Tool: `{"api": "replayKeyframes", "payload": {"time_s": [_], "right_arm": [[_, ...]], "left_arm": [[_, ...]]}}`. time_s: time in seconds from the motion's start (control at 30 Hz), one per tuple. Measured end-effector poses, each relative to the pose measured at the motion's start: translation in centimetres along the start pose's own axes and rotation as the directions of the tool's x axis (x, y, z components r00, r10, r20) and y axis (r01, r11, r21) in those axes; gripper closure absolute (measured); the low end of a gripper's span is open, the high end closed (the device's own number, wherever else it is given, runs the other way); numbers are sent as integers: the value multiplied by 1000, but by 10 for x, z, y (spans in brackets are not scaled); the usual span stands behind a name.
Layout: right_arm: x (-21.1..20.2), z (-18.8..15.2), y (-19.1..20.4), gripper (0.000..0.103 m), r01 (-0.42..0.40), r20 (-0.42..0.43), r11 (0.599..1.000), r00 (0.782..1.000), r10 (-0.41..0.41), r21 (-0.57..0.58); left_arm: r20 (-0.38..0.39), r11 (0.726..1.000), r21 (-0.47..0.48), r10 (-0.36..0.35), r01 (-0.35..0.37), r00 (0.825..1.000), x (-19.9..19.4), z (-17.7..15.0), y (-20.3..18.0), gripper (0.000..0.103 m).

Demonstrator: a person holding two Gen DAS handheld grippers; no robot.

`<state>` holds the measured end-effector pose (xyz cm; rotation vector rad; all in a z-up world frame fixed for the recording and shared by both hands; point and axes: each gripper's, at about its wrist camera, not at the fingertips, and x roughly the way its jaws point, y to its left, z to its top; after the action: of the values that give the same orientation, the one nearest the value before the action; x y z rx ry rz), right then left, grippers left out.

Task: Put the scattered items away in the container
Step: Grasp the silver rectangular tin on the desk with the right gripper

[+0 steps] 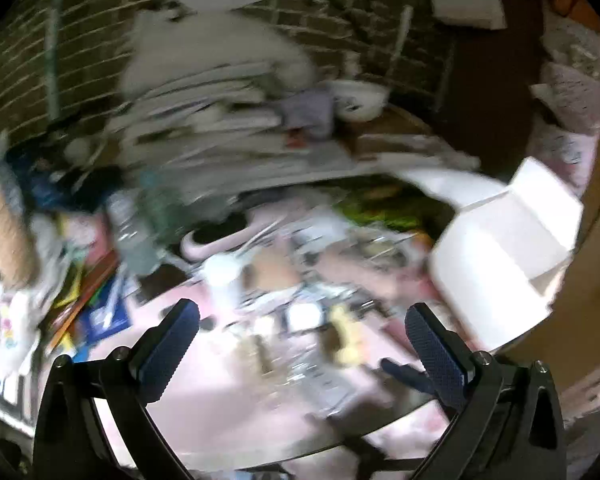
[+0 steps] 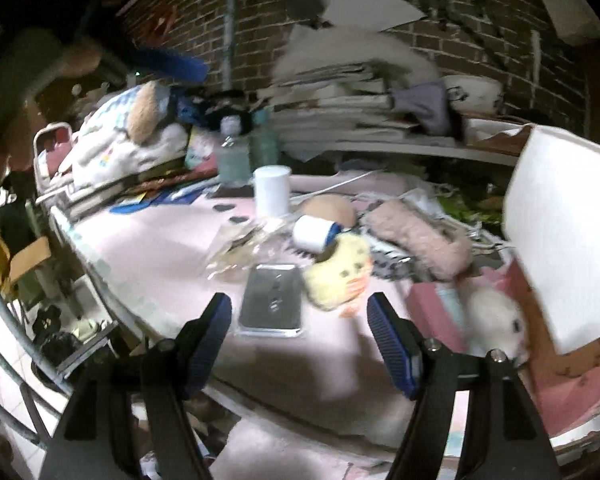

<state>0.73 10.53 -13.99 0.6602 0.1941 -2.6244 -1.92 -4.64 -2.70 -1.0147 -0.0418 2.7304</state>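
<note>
Two grippers hang over the pink table, and both are spread wide with nothing in them. The right gripper points at the mess in the middle, so it looks ready to pick something next. Just past its tips lies a flat grey tin. At two o'clock from the tin sits a yellow plush, touching a white roll behind it. A white cup stands at twelve o'clock, and a fuzzy pink case lies off at two o'clock.

The box waits at three o'clock, flap up so things can drop in. A white fluffy toy is inside already.

The left gripper view is blurry. I think it is swinging. The box shows at two o'clock there.
</note>
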Motion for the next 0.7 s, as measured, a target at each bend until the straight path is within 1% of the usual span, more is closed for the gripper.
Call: {"api": "replayKeyframes", "payload": {"time_s": [0.07, 0.1, 0.13, 0.23, 0.47, 0.57, 0.63, 0.7], "right_arm": [[7, -3, 5, 47, -2, -9, 1000, 1000, 2, -21], [11, -4, 8, 55, -4, -21, 1000, 1000, 4, -31], [14, -5, 9, 57, -8, -26, 999, 1000, 7, -33], [17, -4, 11, 57, 4, -16, 999, 1000, -5, -38], [26, 4, 9, 57, 1, -42, 1000, 999, 0, 12], [28, 5, 13, 53, 22, -48, 1000, 999, -22, 16], [30, 6, 14, 48, 39, -50, 999, 998, -37, 29], [31, 5, 15, 47, 51, -42, 998, 998, -50, 34]], "left_arm": [[-14, 999, -31, 39, -39, 999, 2, -11, 12, 0], [-17, 997, -45, 54, -55, 998, 2, -16, 17, 0], [-18, 996, -53, 71, -71, 997, 2, -20, 20, 0], [-16, 992, -57, 115, -115, 993, 2, -30, 27, 0], [-22, 982, -129, 135, -136, 991, 8, -43, 42, 0], [-16, 981, -144, 129, -130, 991, 7, -44, 43, 0], [-10, 982, -145, 124, -124, 992, 6, -44, 42, 0], [-5, 982, -138, 128, -127, 992, 4, -44, 41, 0]]}}
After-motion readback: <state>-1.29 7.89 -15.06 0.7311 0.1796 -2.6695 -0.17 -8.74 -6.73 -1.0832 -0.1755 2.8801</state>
